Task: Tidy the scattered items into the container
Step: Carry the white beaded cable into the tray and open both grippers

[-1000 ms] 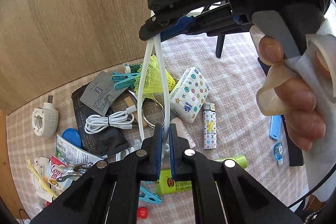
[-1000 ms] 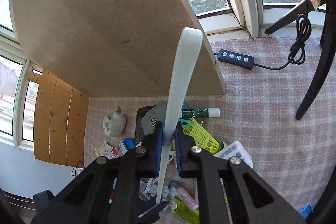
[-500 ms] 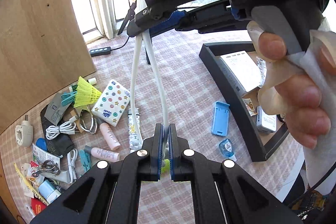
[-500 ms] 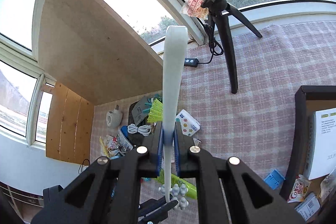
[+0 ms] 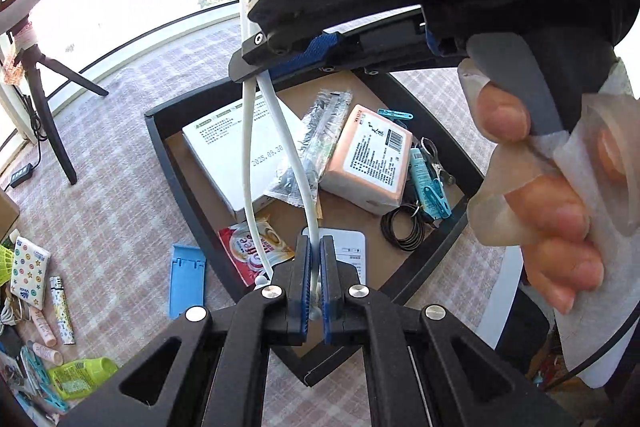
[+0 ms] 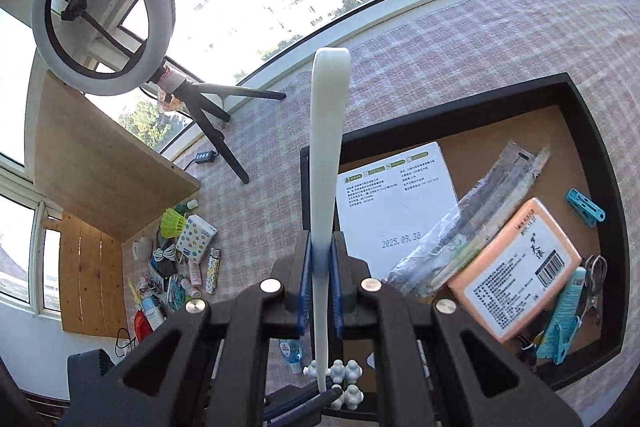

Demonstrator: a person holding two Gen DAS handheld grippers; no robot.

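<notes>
Both the left gripper (image 5: 315, 269) and the right gripper (image 6: 320, 275) have their jaws squeezed tight on one white bendy massager (image 6: 326, 163), holding it up above the black tray (image 6: 440, 115) that sits on the checked counter (image 6: 440, 43).

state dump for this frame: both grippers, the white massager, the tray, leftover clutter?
left gripper: shut on white massager, over the tray
right gripper: shut on white massager
white massager: held off the table by both grippers
black tray: partly filled, white box and peach pack inside
blue holder: lying outside the tray
</notes>
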